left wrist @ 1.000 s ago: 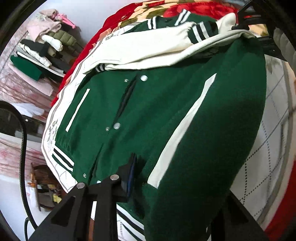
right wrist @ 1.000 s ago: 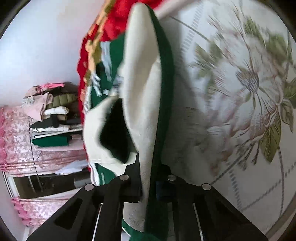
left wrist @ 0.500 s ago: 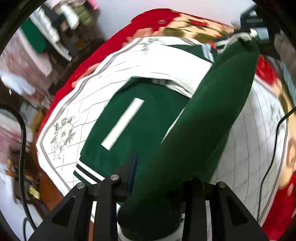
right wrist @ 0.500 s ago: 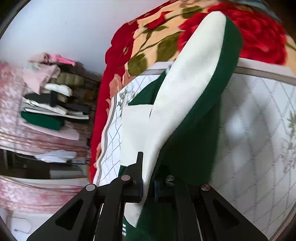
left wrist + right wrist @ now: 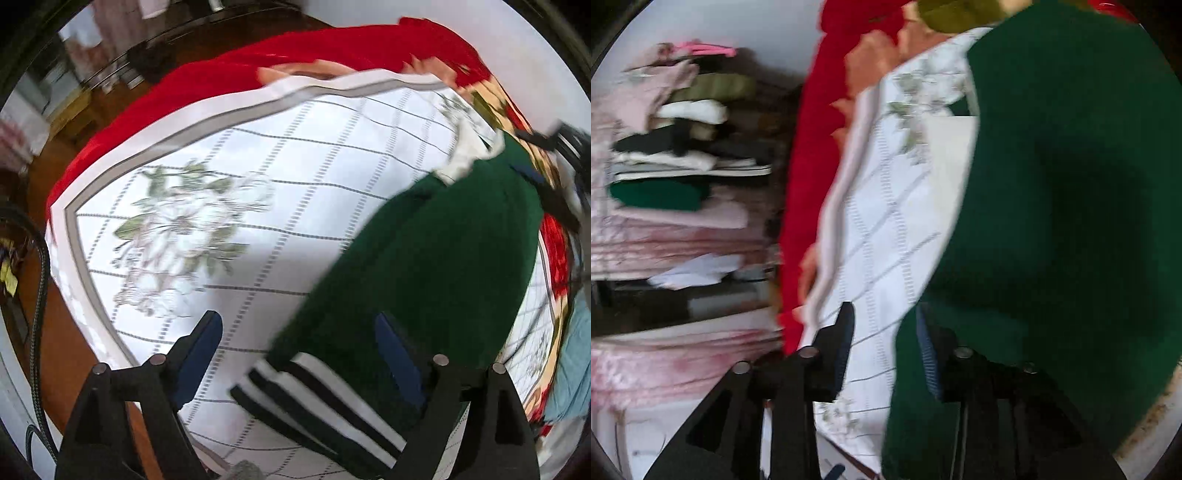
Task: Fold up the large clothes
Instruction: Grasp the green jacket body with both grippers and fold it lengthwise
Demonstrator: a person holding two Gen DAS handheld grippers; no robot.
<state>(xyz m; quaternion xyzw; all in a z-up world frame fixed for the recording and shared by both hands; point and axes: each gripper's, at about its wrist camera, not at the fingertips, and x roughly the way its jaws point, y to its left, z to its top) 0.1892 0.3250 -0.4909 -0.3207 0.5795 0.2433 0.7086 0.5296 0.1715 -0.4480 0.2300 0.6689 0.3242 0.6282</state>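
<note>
The dark green jacket (image 5: 436, 266) with a black-and-white striped hem lies folded on the white quilted bedspread (image 5: 258, 155). My left gripper (image 5: 299, 343) is open, its jaws wide apart over the striped hem, holding nothing. In the right wrist view the green jacket (image 5: 1071, 184) fills the right side. My right gripper (image 5: 884, 332) is open at the jacket's left edge, one finger on the bedspread side, the other against the green cloth. The other gripper (image 5: 554, 147) shows at the far end of the jacket in the left wrist view.
A red floral blanket (image 5: 229, 70) lies under the bedspread and hangs over the bed edge. A stack of folded clothes (image 5: 672, 147) stands on shelves to the left. A black cable (image 5: 40, 295) runs by the left gripper. Wooden floor shows beyond the bed.
Both grippers have let go of the jacket and opened. The green back panel that they held up has come down over the rest. Both views have swung and are blurred.
</note>
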